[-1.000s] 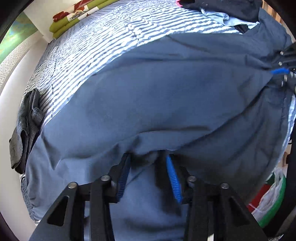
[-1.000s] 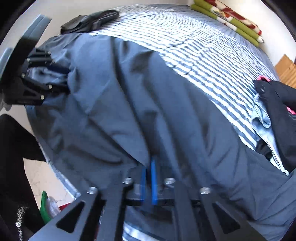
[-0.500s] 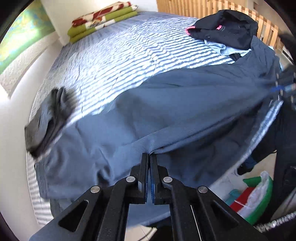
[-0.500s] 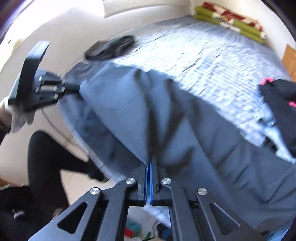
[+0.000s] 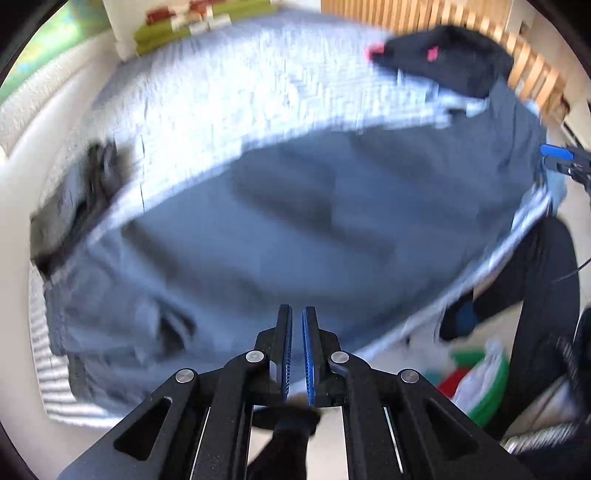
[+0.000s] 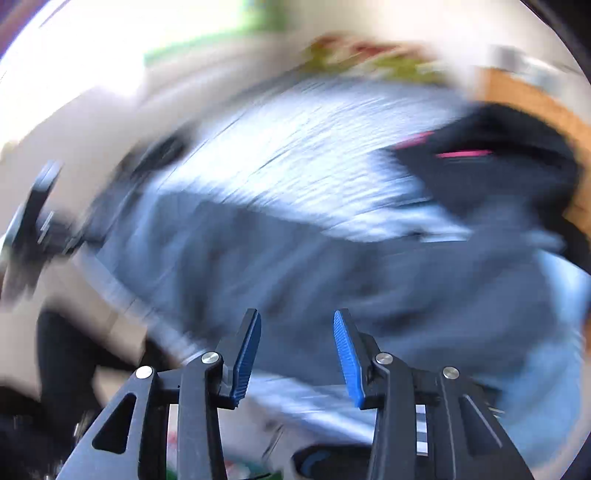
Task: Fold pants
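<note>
The blue-grey pants [image 5: 332,221] lie spread across the near side of the striped bed [image 5: 258,85], their near edge hanging over the side. My left gripper [image 5: 296,310] hovers above that near edge. Its jaws are opening by a thin slit, and no cloth is pinched between them. My right gripper [image 6: 295,314] is opening wider over the pants [image 6: 295,266], with nothing between its pads. The right wrist view is heavily blurred. The right gripper's blue pad [image 5: 557,155] shows at the pants' right end, and the left gripper [image 6: 37,221] at their left end.
A dark grey folded garment [image 5: 74,195] lies at the bed's left edge. A black garment with pink marks [image 5: 443,55] sits at the far right by wooden slats [image 5: 535,74]. Folded green and red bedding [image 5: 177,22] lies far back. A person's black-clad leg [image 5: 535,277] and a green bag [image 5: 484,384] are beside the bed.
Both grippers had pinched the pants' near edge and lifted it. Now the cloth has left both, the pants lie flatter, and the right gripper has swung away with its jaws parted.
</note>
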Tool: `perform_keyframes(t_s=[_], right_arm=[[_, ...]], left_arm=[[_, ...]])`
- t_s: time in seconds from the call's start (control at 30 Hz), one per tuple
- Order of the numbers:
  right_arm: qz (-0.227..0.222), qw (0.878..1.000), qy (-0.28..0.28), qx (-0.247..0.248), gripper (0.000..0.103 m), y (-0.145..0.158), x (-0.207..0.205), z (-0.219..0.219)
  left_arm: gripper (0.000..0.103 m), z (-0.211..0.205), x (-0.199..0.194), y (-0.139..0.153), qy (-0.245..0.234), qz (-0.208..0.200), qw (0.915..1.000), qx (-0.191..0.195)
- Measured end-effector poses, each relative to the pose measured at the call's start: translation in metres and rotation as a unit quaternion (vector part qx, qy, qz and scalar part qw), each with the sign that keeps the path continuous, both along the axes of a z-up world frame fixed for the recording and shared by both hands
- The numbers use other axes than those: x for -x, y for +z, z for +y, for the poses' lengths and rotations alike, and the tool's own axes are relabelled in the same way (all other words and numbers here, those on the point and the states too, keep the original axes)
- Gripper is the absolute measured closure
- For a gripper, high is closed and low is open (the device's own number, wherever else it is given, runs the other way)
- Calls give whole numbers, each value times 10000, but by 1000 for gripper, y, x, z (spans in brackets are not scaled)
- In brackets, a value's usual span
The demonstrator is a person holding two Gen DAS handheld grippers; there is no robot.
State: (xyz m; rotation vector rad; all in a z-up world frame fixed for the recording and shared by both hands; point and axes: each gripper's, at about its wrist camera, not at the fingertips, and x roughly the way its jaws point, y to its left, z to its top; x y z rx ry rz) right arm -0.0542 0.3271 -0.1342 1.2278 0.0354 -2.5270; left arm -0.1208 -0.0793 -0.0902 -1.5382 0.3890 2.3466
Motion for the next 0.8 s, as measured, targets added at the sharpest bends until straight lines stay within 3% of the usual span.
perform_keyframes(t_s=[0.1,0.23,0.33,0.43,0.53,0.6,0.67,0.7,0.77,0.8], right_arm=[[169,9873,-1574,100,65,15,8,90],[-188,9713,-2353,280,65,17,35,162],[-767,9631,-2406,935,65,6,55,190],[-970,9599,-2342,1194,65,-9,54,196],[-1211,9578,-2143,1480,65,-31,51,195],[-1244,9561,-2116,1604,66,-38,46,192],[-1217,9556,-2134,1629,76,-41,45,193],[-1238,9545,-2113,1702,87,-42,45,196],[-1263,9493,-2058,2015,89,-45,43,201],[-1276,9477,-2036,2102,89,-46,43,203]], left_arm=[[97,43,18,21,-221,330,9981,-477],[97,137,34,24,-958,431,9898,-958],[97,216,38,21,-1508,419,9803,-1205],[94,301,38,22,-2087,413,9658,-1484],[74,373,42,16,-2456,325,9521,-1791],[49,414,47,12,-2563,307,9459,-1967],[49,447,53,3,-2589,330,9451,-1964],[49,458,55,-2,-2610,264,9448,-1962],[49,475,60,-13,-2600,253,9468,-1881],[57,481,63,-18,-2597,232,9474,-1859]])
